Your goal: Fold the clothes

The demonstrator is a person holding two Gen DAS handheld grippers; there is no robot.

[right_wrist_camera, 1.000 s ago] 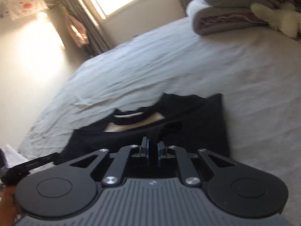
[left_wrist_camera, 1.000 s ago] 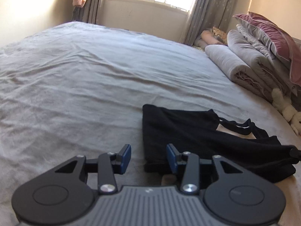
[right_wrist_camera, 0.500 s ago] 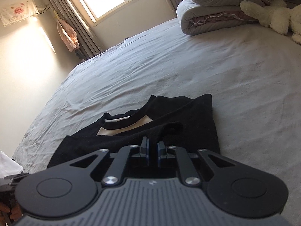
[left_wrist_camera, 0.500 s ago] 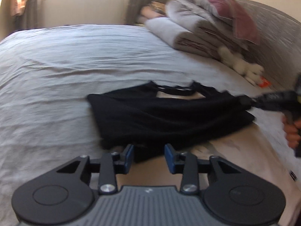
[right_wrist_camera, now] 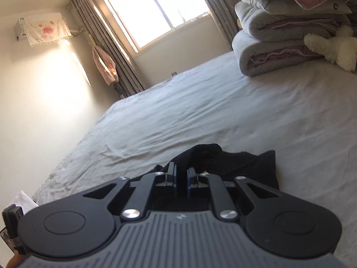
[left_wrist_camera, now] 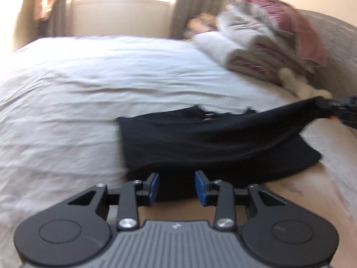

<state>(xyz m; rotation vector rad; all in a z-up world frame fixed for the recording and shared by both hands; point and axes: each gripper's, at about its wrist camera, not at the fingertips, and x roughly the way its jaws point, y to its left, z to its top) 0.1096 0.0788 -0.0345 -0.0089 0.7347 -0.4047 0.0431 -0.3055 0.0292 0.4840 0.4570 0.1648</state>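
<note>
A black garment lies on the grey bed sheet, partly folded. My left gripper is open, its blue pads on either side of the garment's near edge, holding nothing. My right gripper is shut on a black fold of the garment and lifts it off the bed. In the left wrist view the right gripper shows at the far right, pulling a taut corner of the cloth up and to the right.
A stack of folded grey and pink quilts and a white plush toy sit at the head of the bed. A window with curtains is at the far wall. A tan patch of bedding lies under the garment's near right edge.
My right gripper has lifted its held fold higher and pulled it taut. My left gripper has moved closer to the garment's near edge, still open.
</note>
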